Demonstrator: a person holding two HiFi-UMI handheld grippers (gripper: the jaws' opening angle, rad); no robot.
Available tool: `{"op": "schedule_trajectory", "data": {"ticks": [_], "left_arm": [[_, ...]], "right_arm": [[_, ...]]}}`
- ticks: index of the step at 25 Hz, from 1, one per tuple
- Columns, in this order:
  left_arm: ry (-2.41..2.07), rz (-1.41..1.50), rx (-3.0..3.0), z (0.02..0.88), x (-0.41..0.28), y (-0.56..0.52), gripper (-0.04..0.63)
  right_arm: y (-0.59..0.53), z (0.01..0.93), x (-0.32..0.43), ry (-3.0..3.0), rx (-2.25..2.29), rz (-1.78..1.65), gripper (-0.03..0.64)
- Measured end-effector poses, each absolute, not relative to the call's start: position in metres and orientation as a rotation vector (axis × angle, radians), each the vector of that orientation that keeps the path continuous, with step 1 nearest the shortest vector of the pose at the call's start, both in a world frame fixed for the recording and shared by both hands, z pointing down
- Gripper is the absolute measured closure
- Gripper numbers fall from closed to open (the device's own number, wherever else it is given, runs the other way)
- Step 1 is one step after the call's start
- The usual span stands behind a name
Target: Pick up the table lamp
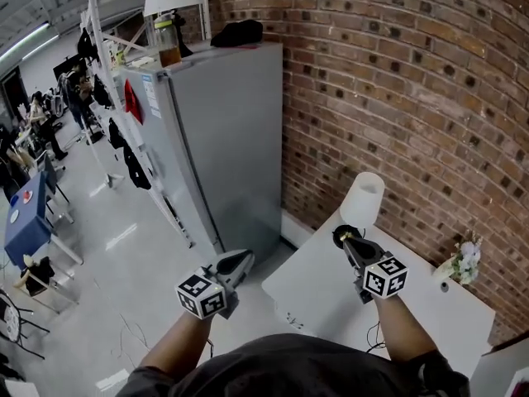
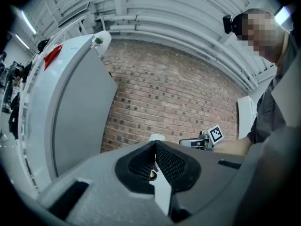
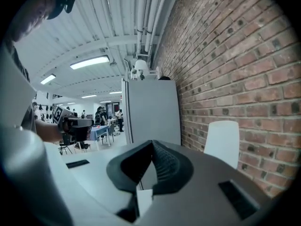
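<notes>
**Head view.** The table lamp [image 1: 364, 197], seen as a white tapered shade, stands at the far corner of a white table [image 1: 413, 304] and close against the brick wall [image 1: 397, 81]. The right gripper [image 1: 343, 236] is held over the table, and its tips are just in front of the lower edge of the shade. Whether they touch the lamp cannot be told from here. The left gripper [image 1: 245, 259] is held off the table's left edge, over the floor. It is well apart from the lamp and points towards the gap between the table and a grey refrigerator [image 1: 231, 139].

**Left gripper view.** The two ribbed pads of the left gripper [image 2: 155, 144] meet at their tips with nothing between them, so this gripper is closed and empty. Just above the tips, only the small white top of the lamp [image 2: 156, 137] shows against the brick wall [image 2: 174, 98]. The right gripper [image 2: 200, 142], with its marker cube, lies to the right of that and points towards it. The refrigerator [image 2: 75, 107] fills the left side.

**Right gripper view.** The pads of the right gripper [image 3: 151, 145] are likewise pressed together and hold nothing. The lamp's white shade [image 3: 221, 142] stands upright to the right of the jaws, beside them rather than between them, with the brick wall [image 3: 244, 69] directly behind it. The refrigerator [image 3: 150, 112] stands straight ahead beyond the jaw tips. The left gripper [image 3: 77, 124] appears at the left edge.
</notes>
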State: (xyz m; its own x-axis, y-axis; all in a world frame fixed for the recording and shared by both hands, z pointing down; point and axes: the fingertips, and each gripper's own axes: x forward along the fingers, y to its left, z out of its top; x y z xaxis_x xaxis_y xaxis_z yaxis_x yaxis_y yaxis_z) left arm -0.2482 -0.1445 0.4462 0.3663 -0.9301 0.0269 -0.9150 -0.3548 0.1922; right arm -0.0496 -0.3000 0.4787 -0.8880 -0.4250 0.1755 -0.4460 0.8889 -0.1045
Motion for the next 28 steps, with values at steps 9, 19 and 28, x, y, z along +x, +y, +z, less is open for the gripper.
{"op": "schedule_trajectory", "data": {"ticks": [9, 19, 28], "left_arm": [[-1.769, -0.190, 2.349, 0.452, -0.225, -0.215, 0.591], [-1.706, -0.145, 2.421, 0.467, -0.320, -0.216, 0.591], [-1.719, -0.172, 2.434, 0.465, -0.342, -0.209, 0.591]], "right_arm": [[-0.377, 0.498, -0.048, -2.903, 0.538, 0.196, 0.623], [-0.360, 0.516, -0.096, -2.873, 0.729, 0.226, 0.623], [-0.347, 0.515, -0.120, -2.844, 0.707, 0.206, 0.623]]}}
